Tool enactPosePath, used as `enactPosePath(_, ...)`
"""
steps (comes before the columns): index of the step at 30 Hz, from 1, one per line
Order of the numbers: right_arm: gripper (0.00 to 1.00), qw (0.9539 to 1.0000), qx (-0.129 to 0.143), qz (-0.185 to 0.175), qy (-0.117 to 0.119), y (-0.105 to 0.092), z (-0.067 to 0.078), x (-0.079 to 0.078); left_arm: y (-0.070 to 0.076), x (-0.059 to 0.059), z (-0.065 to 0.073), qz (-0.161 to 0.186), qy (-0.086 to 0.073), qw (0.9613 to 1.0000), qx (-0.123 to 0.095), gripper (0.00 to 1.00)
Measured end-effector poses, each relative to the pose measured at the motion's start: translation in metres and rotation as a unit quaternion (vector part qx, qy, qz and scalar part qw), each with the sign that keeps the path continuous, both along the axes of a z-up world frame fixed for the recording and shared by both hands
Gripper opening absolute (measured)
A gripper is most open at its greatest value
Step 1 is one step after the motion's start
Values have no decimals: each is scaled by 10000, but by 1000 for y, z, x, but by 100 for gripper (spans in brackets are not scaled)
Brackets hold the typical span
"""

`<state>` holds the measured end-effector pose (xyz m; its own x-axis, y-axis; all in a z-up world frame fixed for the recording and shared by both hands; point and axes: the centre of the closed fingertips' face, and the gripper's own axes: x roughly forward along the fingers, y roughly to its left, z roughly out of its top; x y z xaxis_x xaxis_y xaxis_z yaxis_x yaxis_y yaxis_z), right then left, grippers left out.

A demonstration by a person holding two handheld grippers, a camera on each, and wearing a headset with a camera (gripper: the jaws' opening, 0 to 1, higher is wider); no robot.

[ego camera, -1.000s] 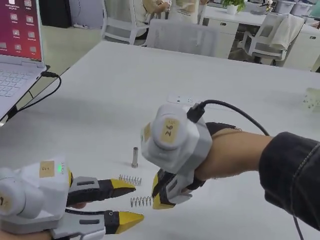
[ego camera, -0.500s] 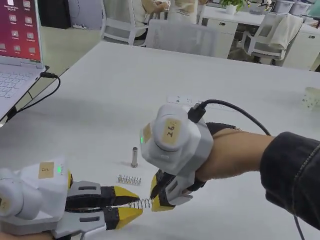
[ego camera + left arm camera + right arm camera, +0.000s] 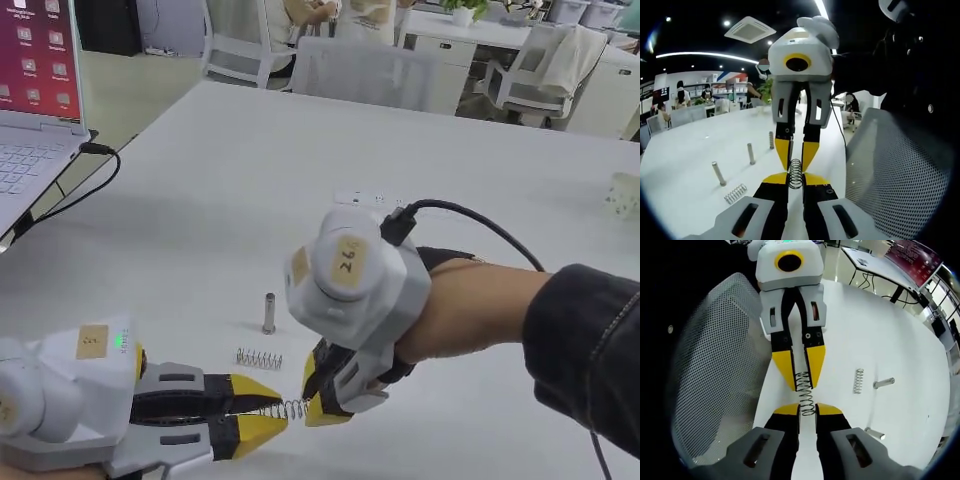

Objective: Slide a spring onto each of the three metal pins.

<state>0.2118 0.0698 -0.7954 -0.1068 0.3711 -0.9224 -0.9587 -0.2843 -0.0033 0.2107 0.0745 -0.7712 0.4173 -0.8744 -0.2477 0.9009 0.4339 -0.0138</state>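
Note:
A short spring [image 3: 286, 408] is stretched between my two grippers just above the white table [image 3: 200, 220]. At the bottom left, my left gripper [image 3: 262, 412] is shut on one end of it. My right gripper [image 3: 320, 398] pinches the other end. In the left gripper view the spring [image 3: 796, 173] sits in my own jaws, with the right gripper [image 3: 796, 151] facing them. In the right gripper view the spring [image 3: 805, 389] runs from my jaws to the left gripper [image 3: 801, 374]. A second spring [image 3: 259, 358] lies loose beside an upright metal pin [image 3: 269, 313]. Three pins [image 3: 751, 153] stand in a row.
A laptop [image 3: 30, 100] sits at the far left, its black cable [image 3: 85, 190] trailing across the table. A small white block [image 3: 360, 198] lies mid-table, and a pale cup [image 3: 625, 195] stands at the right edge. A grey mesh chair back [image 3: 890, 165] stands close by.
My left gripper was open beside the spring, then moved in and shut on its end. The right gripper stays at the other end, and the spring has come slightly off the table.

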Motion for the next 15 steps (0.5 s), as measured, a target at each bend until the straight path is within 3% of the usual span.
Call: enactPosePath(15,10,9999,-64,-34,95,-6,-9,-2,-7,-3,20,-64,-131,9996,-244,2)
